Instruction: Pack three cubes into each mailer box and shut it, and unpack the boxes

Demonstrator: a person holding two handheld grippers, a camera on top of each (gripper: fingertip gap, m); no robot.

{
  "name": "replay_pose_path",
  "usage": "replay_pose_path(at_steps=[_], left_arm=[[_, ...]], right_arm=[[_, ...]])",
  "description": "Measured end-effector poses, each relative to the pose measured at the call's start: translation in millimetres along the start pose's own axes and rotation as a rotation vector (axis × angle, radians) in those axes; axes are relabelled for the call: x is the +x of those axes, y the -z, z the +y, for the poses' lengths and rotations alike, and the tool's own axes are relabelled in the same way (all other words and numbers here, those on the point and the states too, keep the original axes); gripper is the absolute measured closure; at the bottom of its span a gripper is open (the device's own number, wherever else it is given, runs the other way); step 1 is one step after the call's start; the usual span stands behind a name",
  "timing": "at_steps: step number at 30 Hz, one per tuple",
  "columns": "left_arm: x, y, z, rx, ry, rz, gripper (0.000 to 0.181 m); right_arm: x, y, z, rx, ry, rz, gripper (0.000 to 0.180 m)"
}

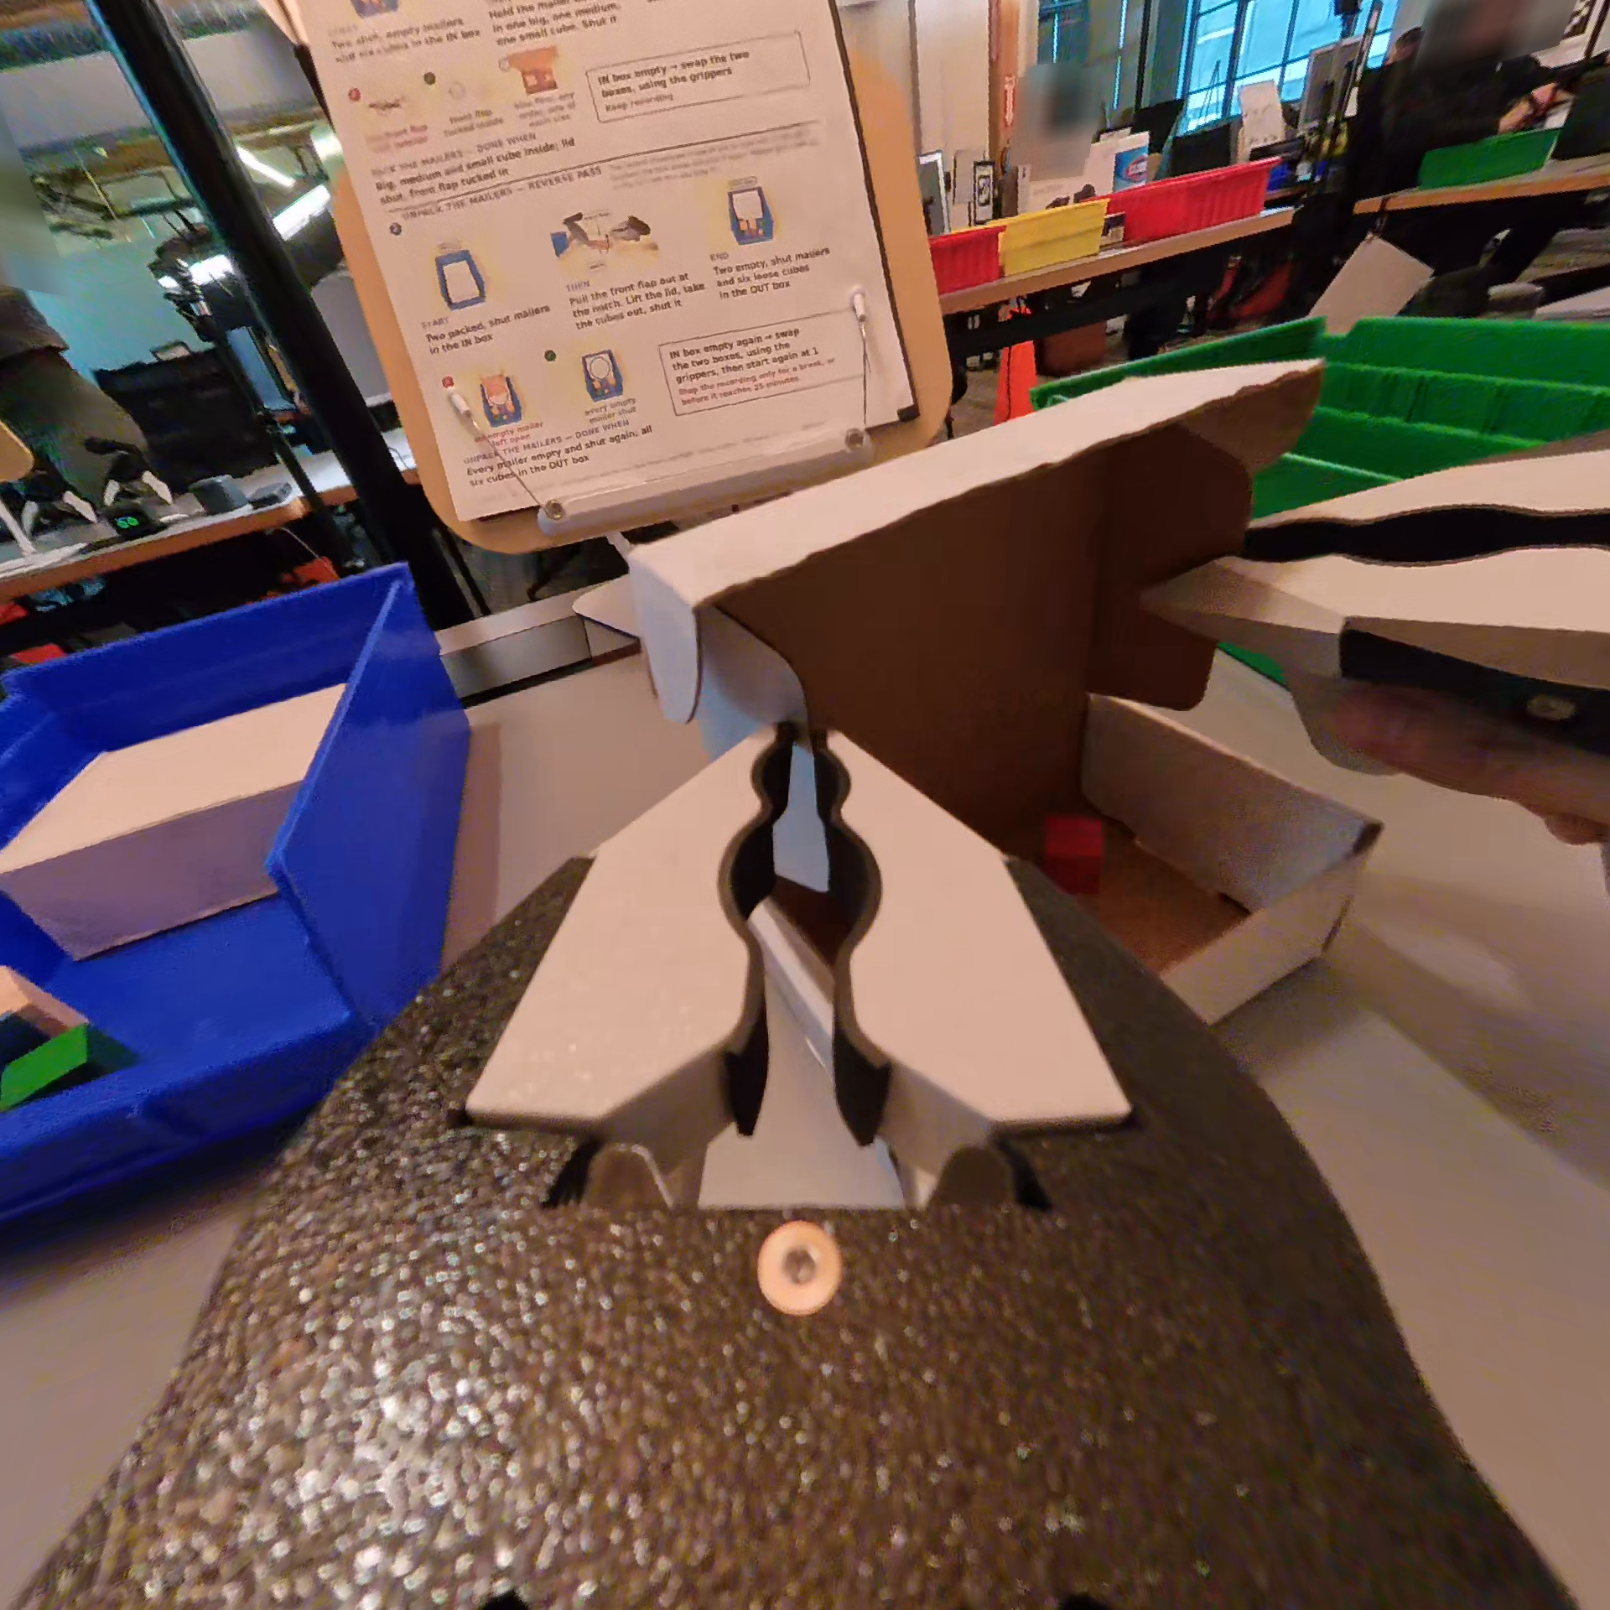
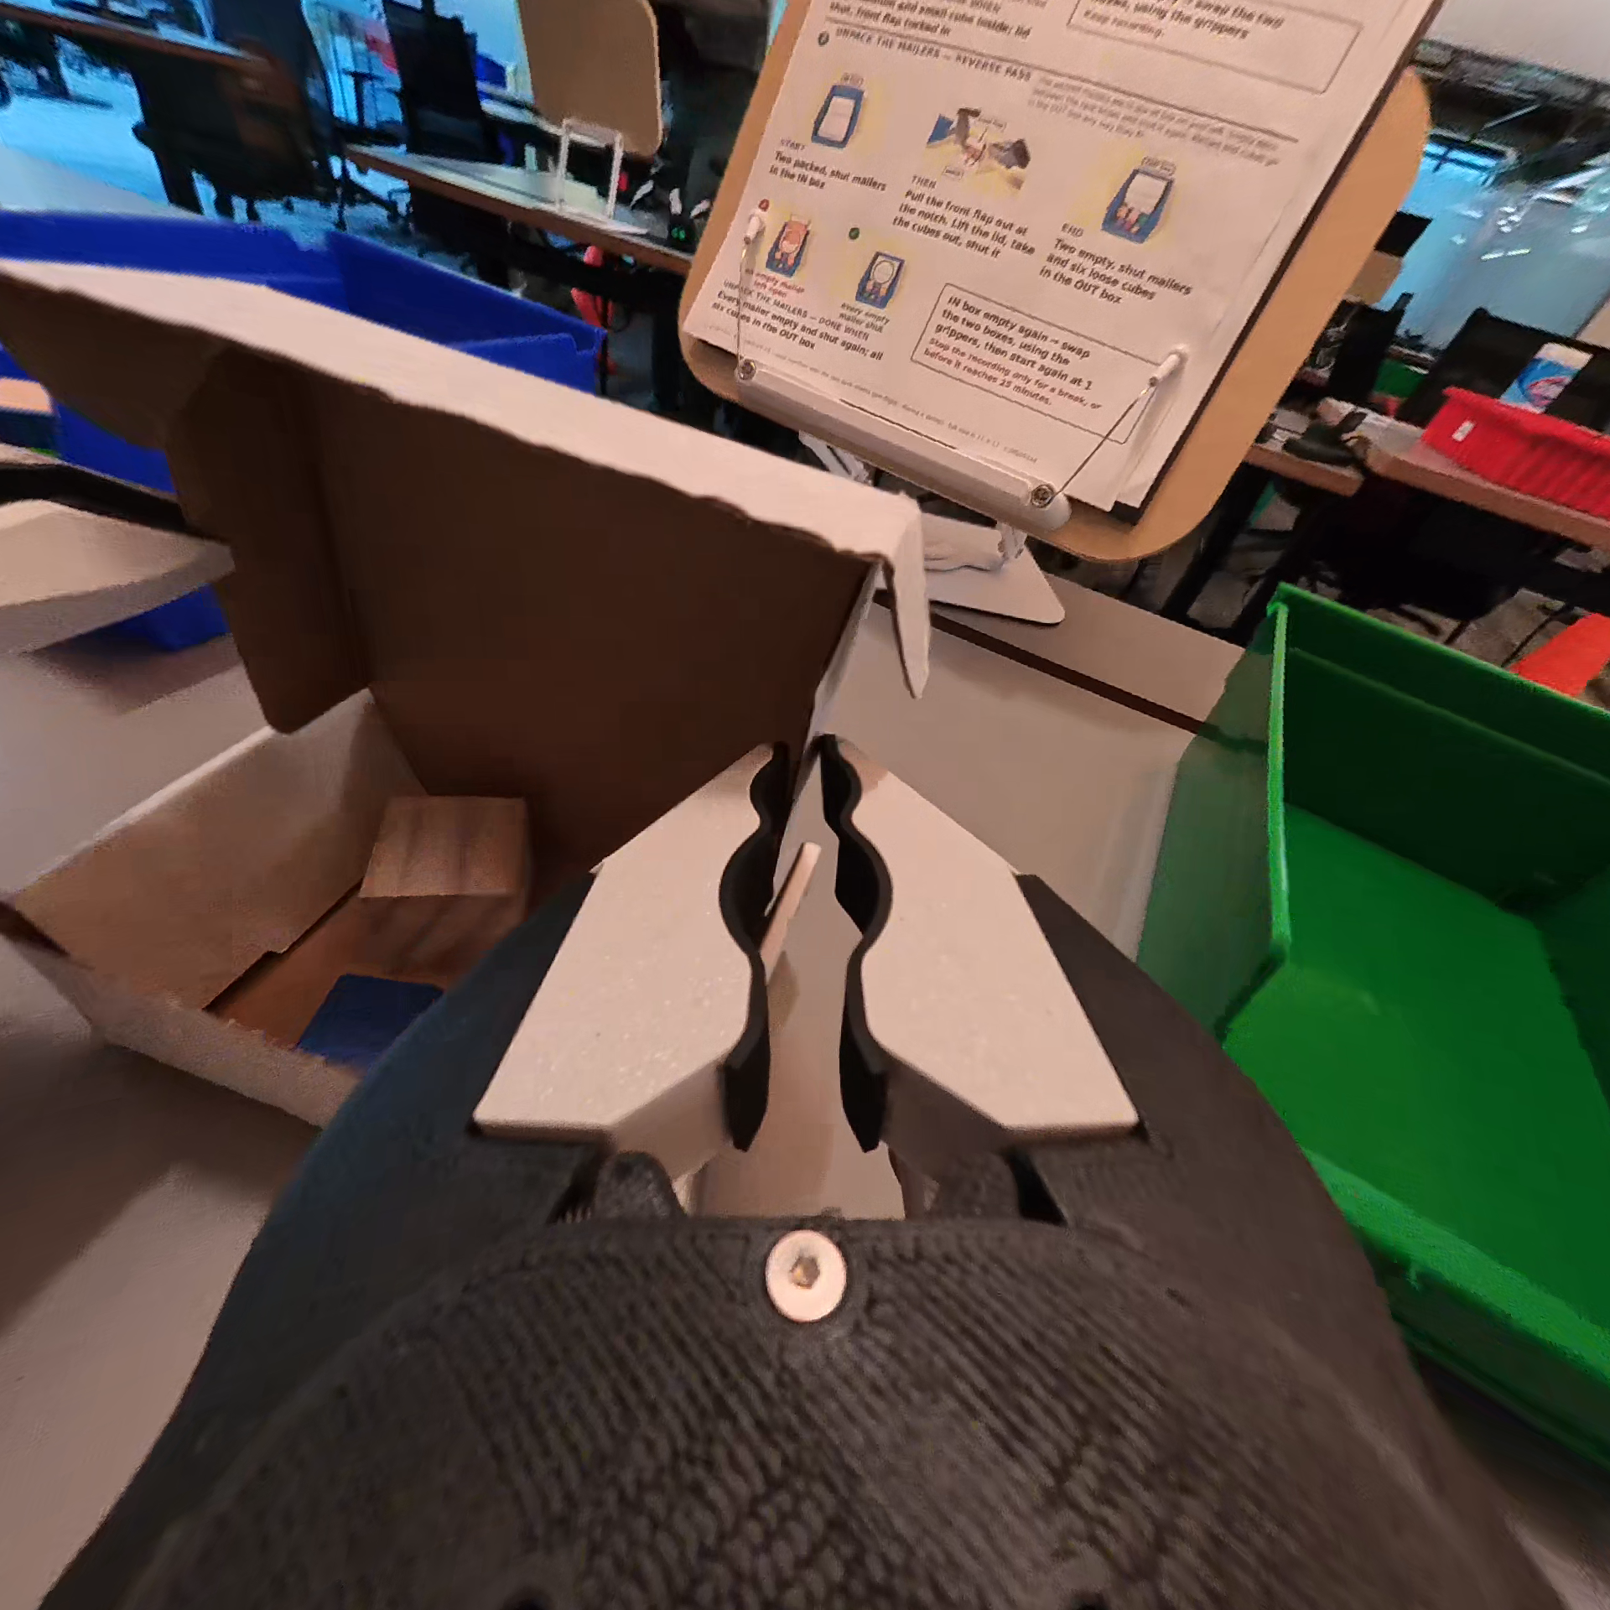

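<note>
On the desk (image 1: pixel 1437 1176), between a blue bin (image 1: pixel 366 836) on the left and a green bin (image 2: pixel 1411 1002) on the right, sits an open mailer box (image 1: pixel 1220 871) with its lid (image 1: pixel 958 610) raised. Each hand-held gripper pinches a side flap of that lid: the left hand-held gripper (image 1: pixel 803 740) is nearly closed on the left flap, the right hand-held gripper (image 2: pixel 806 754) on the right one. Only the left wrist view shows a red cube (image 1: pixel 1073 849) inside, plus a shut mailer (image 1: pixel 157 828) in the blue bin. Only the right wrist view shows a wooden cube (image 2: pixel 444 858) and a blue cube (image 2: pixel 366 1015) nearer. An instruction sheet (image 2: pixel 1002 218) stands beyond.
</note>
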State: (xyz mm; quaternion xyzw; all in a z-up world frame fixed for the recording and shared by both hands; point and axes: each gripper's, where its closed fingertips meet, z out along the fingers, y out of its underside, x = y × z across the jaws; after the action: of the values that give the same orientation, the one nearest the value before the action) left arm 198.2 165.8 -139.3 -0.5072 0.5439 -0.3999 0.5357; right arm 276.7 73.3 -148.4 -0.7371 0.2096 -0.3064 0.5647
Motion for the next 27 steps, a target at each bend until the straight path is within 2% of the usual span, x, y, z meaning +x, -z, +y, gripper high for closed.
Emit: replay_pose_path(at_steps=[4,12,13,15,18,21,23,25,27], left_arm=[[9,14,14,-0.064,0.023,0.041,0.179],[13,31,45,-0.154,0.001,0.033,0.181],[14,32,47,-0.165,-0.008,0.039,0.181],[15,37,47,-0.176,-0.039,0.051,0.175],[12,45,45,-0.171,-0.097,0.044,0.172],[6,52,44,-0.17,-0.106,0.022,0.171],[4,55,46,-0.186,-0.083,0.016,0.17],[4,58,48,-0.193,-0.066,0.021,0.17],[4,61,53,-0.202,-0.076,0.024,0.17]], right_arm=[[-6,13,11,-0.004,0.009,0.002,0.174],[-22,32,36,-0.066,0.079,-0.102,0.171],[-20,36,37,-0.058,0.1,-0.086,0.168],[-11,45,33,-0.027,0.141,-0.005,0.142],[-3,61,15,0.074,0.354,0.124,0.122],[-8,73,-15,0.206,0.776,0.26,0.119],[-23,66,-14,0.213,1.001,0.235,0.118],[-36,56,-8,0.208,1.046,0.165,0.119],[-43,55,-17,0.253,1.063,0.167,0.133]])
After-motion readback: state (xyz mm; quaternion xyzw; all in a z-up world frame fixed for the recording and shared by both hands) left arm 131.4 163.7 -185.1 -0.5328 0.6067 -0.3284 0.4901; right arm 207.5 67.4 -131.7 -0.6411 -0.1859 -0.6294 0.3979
